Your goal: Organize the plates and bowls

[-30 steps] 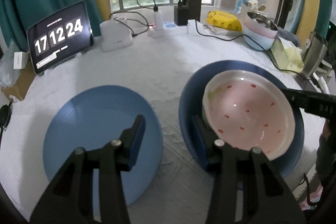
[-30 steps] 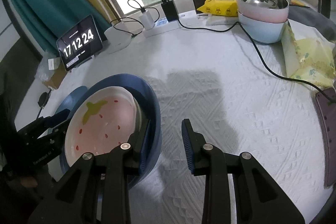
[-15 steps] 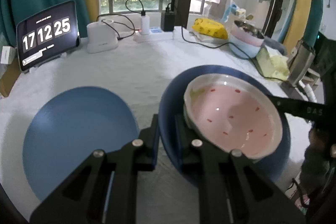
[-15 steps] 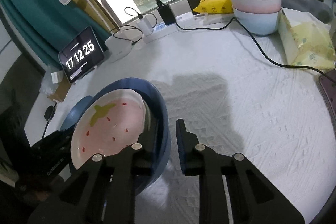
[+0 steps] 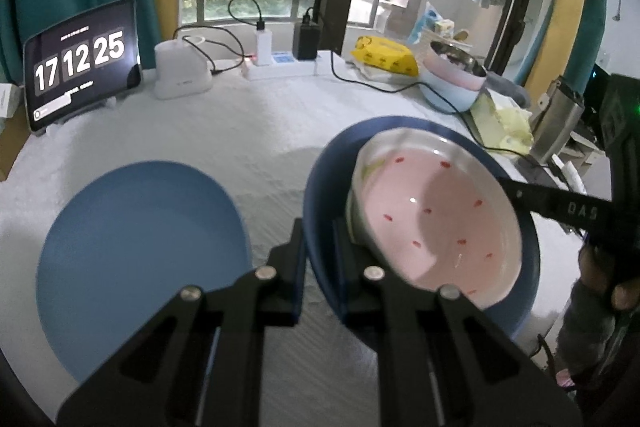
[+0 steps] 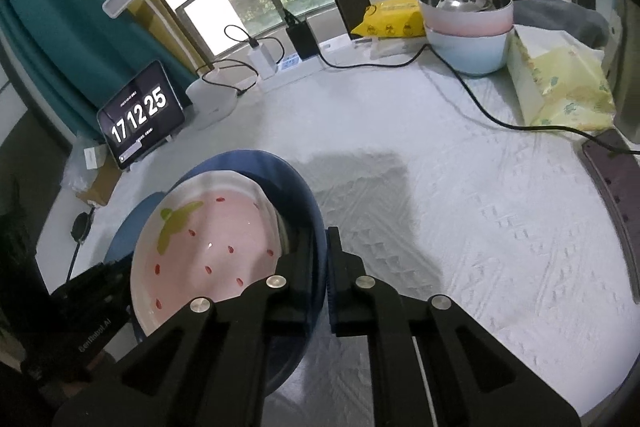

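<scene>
Both grippers pinch the dark blue bowl [image 5: 320, 187] rim: left gripper [image 5: 319, 247] on one side, right gripper [image 6: 320, 259] opposite, each closed on it. Strawberry plate [image 5: 436, 223] sits tilted inside. Bowl looks lifted off the desk [image 6: 480, 207]. Risk: uneven lift tips it and the plate slides out. Light blue plate [image 5: 140, 259] lies beside it; stacked bowls [image 6: 468, 27], cable [image 6: 472, 99], tissue pack [image 6: 560, 87] crowd the far right edge.
</scene>
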Demonstrator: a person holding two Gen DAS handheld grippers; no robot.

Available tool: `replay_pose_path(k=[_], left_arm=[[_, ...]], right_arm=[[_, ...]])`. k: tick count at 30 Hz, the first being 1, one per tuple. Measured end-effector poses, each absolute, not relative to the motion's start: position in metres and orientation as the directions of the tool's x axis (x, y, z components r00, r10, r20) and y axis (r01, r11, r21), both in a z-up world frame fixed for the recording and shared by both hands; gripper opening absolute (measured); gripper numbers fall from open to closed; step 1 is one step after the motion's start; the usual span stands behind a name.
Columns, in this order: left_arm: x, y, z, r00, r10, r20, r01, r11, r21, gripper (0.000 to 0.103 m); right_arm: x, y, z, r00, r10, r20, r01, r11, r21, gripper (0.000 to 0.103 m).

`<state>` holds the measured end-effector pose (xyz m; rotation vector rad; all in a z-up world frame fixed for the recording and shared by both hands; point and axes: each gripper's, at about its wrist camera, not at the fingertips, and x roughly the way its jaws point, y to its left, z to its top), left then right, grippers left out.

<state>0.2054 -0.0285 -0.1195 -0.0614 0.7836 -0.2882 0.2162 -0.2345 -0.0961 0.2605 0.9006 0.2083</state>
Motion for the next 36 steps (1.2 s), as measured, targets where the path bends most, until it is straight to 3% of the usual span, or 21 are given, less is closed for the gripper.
replay_pose_path(k=[36], left_arm=[[0.187, 0.04, -0.071, 0.75, -0.283, -0.598, 0.188, 0.958, -0.217, 0.01]], right_arm=[[0.215, -0.168, -0.041, 0.666, 0.284, -0.69, -0.157, 0.957, 0.242, 0.007]])
